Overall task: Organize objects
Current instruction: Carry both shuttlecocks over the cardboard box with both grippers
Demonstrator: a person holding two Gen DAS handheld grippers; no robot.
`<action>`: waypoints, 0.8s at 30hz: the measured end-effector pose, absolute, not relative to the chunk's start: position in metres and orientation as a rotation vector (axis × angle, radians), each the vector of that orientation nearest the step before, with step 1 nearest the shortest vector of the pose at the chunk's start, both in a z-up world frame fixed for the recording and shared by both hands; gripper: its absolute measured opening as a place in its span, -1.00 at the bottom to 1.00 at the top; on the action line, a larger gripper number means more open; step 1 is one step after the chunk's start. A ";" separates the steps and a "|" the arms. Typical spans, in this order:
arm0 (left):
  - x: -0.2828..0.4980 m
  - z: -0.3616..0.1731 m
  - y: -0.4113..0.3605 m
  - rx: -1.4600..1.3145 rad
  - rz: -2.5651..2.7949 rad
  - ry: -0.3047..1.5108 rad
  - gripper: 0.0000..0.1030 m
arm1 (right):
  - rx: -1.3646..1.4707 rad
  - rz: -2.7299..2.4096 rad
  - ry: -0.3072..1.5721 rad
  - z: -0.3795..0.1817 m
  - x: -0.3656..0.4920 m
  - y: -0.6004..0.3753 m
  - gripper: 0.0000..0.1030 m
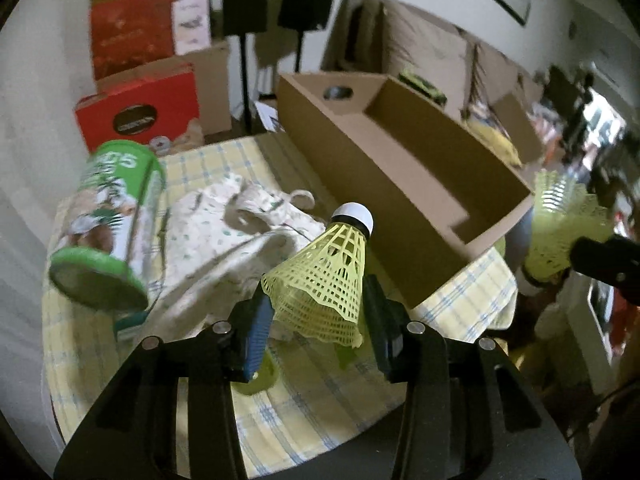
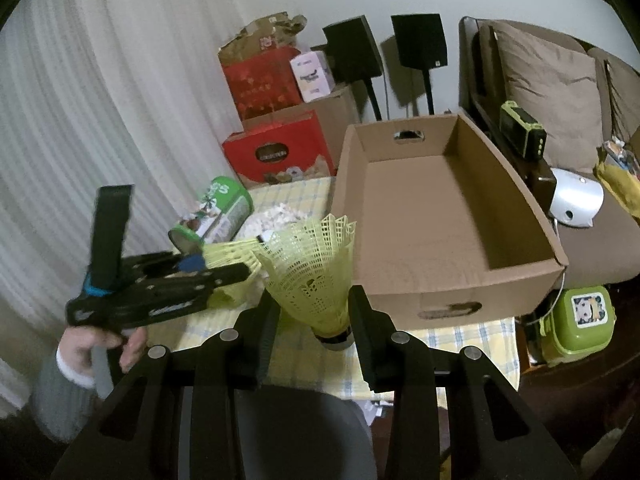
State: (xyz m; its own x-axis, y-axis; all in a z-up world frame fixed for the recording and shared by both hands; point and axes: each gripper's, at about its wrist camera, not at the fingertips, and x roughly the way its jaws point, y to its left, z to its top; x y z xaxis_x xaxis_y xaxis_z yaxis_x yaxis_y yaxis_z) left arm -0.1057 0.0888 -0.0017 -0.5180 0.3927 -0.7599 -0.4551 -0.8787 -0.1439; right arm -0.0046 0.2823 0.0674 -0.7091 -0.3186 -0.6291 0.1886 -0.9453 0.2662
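I am clamping one shuttlecock (image 1: 320,280) in my left gripper (image 1: 316,320), another shuttlecock (image 2: 312,276) in my right gripper (image 2: 312,316), both half-closed, poised for the empty box (image 2: 440,216).

From my seat little reads cleanly. The green canister (image 1: 108,220), lying on its side left of and beyond my left gripper (image 1: 316,320), carries large pale digits that look like "505", seen rotated; I cannot be sure. The red box (image 2: 280,156) far beyond my right gripper (image 2: 312,312), to the left, has a dark oval label whose lettering is too blurred to read. Print on the other boxes is illegible too.
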 end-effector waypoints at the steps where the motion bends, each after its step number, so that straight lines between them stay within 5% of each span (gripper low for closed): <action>1: -0.103 0.001 0.087 -1.159 2.392 0.091 -0.21 | 1.021 -2.668 -0.258 0.069 -0.005 0.281 -0.32; 24: -0.084 0.044 0.110 -1.049 2.587 -0.052 -0.20 | 0.921 -2.897 -0.103 0.078 -0.021 0.284 -0.32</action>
State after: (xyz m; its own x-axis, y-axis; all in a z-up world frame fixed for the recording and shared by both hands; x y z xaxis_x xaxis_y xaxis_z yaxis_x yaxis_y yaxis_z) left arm -0.0844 0.1099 0.0445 -0.6659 0.3307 -0.6688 -0.3034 -0.9389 -0.1623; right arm -0.0213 0.2837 0.0784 -0.8121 -0.1154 -0.5720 0.0744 -0.9927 0.0946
